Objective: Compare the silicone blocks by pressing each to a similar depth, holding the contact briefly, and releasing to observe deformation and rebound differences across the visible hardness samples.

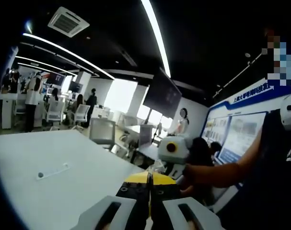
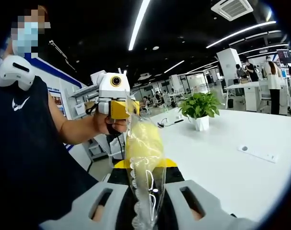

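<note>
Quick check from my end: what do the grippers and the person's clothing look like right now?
Each gripper has light grey slotted fingers on a black base with a yellow band: left gripper, right gripper. Seen from the right gripper view, the left gripper's body is white and yellow. The person wears a dark sleeveless top with a small white logo.

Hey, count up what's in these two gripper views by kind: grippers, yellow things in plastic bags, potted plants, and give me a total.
Grippers: 2, the left gripper and the right gripper.
Bagged yellow pieces: 1, the yellow block in a clear bag, pinched by both grippers.
Potted plants: 1, the potted plant on the white table.
Total: 4
</note>
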